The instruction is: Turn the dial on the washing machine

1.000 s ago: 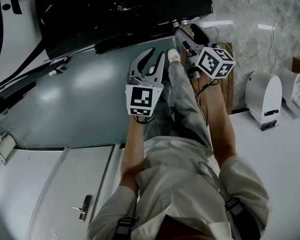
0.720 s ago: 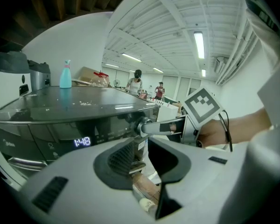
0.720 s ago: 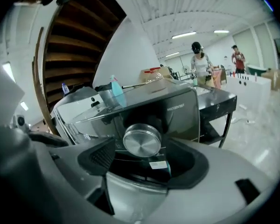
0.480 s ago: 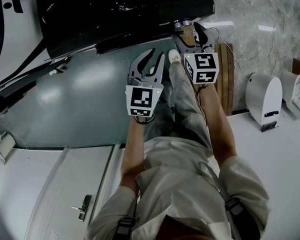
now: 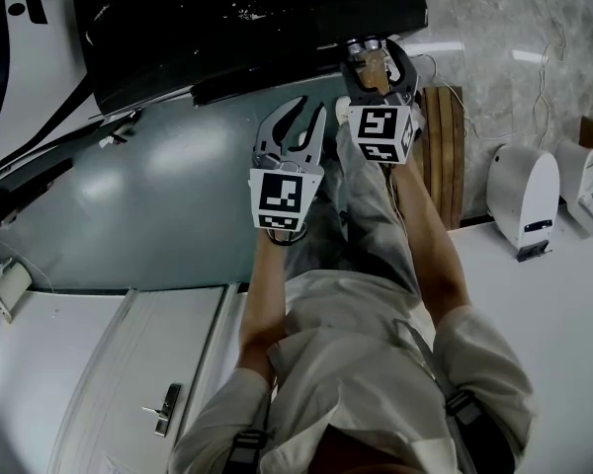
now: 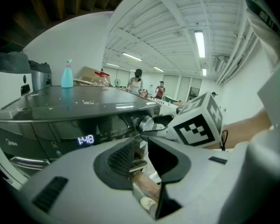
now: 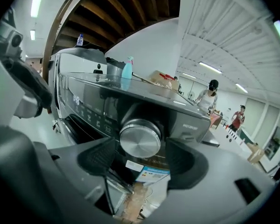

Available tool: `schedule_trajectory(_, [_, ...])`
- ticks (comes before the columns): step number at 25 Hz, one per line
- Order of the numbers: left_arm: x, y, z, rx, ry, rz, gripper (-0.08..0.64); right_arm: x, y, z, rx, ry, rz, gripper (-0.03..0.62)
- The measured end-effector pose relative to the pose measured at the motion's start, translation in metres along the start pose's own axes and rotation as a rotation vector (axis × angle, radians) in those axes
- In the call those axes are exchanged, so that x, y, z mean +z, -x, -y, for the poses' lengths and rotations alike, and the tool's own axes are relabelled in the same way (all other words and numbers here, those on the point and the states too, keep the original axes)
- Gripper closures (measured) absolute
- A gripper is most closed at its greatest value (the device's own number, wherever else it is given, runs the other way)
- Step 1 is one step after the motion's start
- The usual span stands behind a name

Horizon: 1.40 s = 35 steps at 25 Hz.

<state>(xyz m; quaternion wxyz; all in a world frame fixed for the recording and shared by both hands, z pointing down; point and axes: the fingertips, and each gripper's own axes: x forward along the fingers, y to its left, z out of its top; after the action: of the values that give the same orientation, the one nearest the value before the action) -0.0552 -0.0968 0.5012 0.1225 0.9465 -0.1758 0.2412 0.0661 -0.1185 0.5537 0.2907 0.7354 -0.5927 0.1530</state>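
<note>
At the control panel's corner on the dark grey washing machine (image 7: 91, 97), the round brushed-silver dial (image 7: 140, 138) sits between the spread jaws of the right gripper (image 7: 141, 149), with a gap on either side. To its left, the left gripper (image 5: 311, 112) hangs released, its jaws parted around nothing.

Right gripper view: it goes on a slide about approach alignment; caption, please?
The right gripper holds open jaws either side of the washing machine's silver dial, small gaps showing on both sides.
</note>
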Motion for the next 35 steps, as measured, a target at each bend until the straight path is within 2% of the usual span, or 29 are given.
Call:
schedule_trajectory(9, [-0.0012, -0.0001, -0.0030, 0.002, -0.001, -0.004, 0.462, 0.0012, 0.0002, -0.0009, -0.037, 0.008, 0.005, 0.318])
schedule_trajectory(23, [-0.0022, 0.0022, -0.0082, 0.010, 0.009, -0.001, 0.462, 0.0015, -0.0004, -0.0002, 0.054, -0.225, 0.026, 0.321])
schedule_trajectory(35, [-0.0028, 0.0016, -0.0090, 0.007, 0.012, 0.000, 0.462, -0.0013, -0.0007, 0.0021, 0.111, -0.377, 0.037, 0.321])
